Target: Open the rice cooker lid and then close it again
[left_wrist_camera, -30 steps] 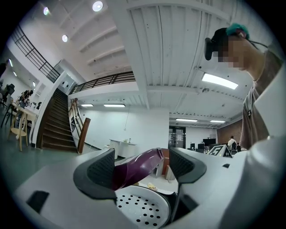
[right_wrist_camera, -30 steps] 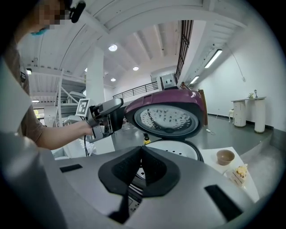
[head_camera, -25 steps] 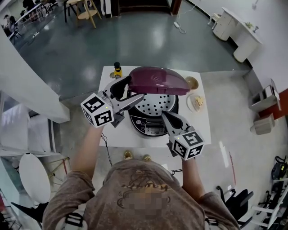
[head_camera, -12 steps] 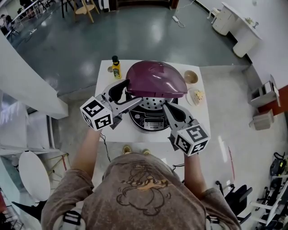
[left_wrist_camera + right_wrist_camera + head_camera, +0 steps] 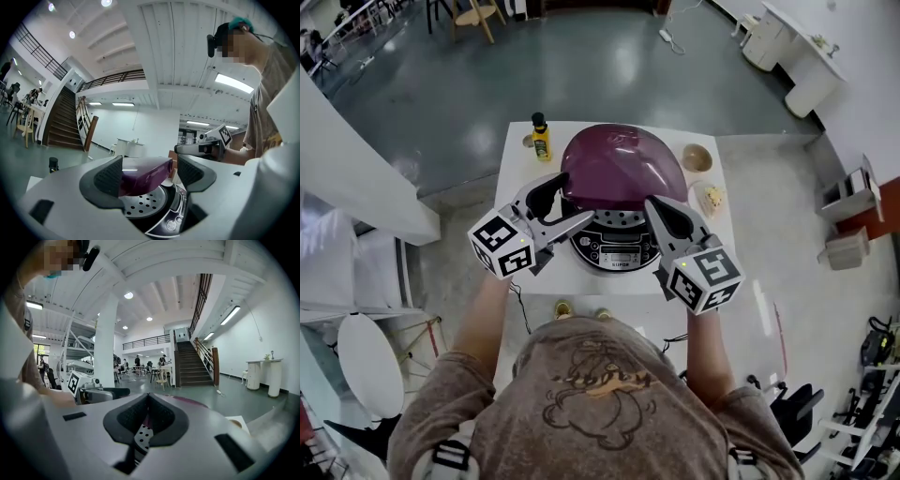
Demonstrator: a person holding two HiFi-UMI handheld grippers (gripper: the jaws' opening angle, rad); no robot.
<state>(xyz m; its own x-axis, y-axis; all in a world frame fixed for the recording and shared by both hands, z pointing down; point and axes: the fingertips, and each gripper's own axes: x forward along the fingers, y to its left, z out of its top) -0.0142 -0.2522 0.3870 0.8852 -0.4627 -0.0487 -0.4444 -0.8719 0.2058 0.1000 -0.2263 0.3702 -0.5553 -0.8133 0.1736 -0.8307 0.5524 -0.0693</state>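
Finding: the rice cooker lid point(image 5: 622, 169) is lower than it was one second ago. Then it stood well up on its rear hinge, with most of the perforated metal plate point(image 5: 615, 218) in the pot exposed. Now only a thin crescent of that plate shows under the front rim. Both grippers have moved in towards the cooker with it.

Assessment: the opening half of the task appears complete and the closing stroke is near its end. The lid is not yet latched (the left gripper view shows a clear gap between its underside and the plate). A final downward press would probably be needed to seat it.

Left gripper point(image 5: 561, 204): jaws spread wide at the lid's left edge. The purple rim shows between them, but neither pad is seen pressing on it. I judge it to be released.

Right gripper point(image 5: 661, 216): jaws drawn together with nothing caught between them, sitting at the lid's front right edge. Contact with the lid cannot be confirmed.

Condition of item: the lid is a glossy plum-coloured dome, smooth and intact. It sits over a dark cooker body with the control panel point(image 5: 614, 253) facing the person. The cooker stands mid-way on a small white table point(image 5: 517, 164).
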